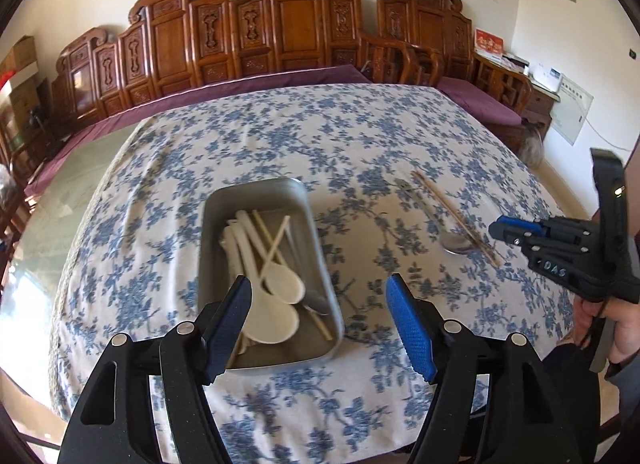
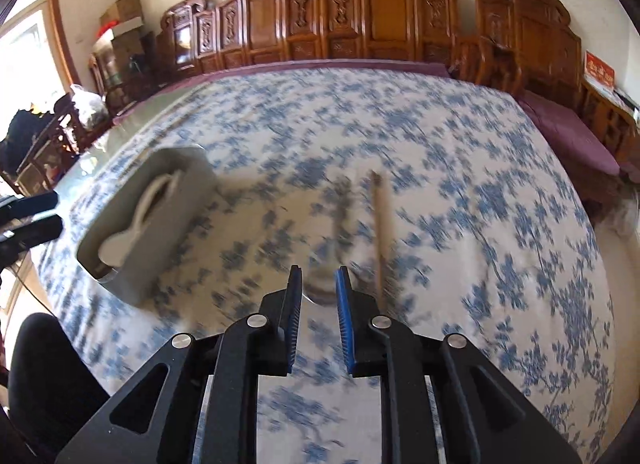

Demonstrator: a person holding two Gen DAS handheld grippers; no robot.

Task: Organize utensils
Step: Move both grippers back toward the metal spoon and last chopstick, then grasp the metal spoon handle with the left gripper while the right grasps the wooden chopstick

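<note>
We hold our left gripper (image 1: 318,288) above the near end of a grey rectangular metal tray (image 1: 316,240), its blue-padded jaws spread wide with nothing between them. The tray sits on the blue-and-white floral tablecloth (image 1: 280,135) toward the table's near edge. Inside it lie white plastic spoons (image 1: 280,284), pale wooden chopsticks (image 1: 276,240) crossing over them, and what looks like a metal utensil along the tray's right wall, though blur keeps us from telling which kind.

Toward the right edge of the table, well apart from the tray, a silver metal spoon (image 1: 456,242) lies with its bowl toward us, and a single light wooden chopstick (image 1: 456,215) lies just beside it, crossing or touching the bowl's rim.

Our right gripper (image 2: 318,276) hangs over that spoon's bowl, jaws parted only narrowly and holding nothing. In the right wrist view the spoon and chopstick are heavily blurred. A hand (image 1: 612,328) grasps the right tool's handle.
</note>
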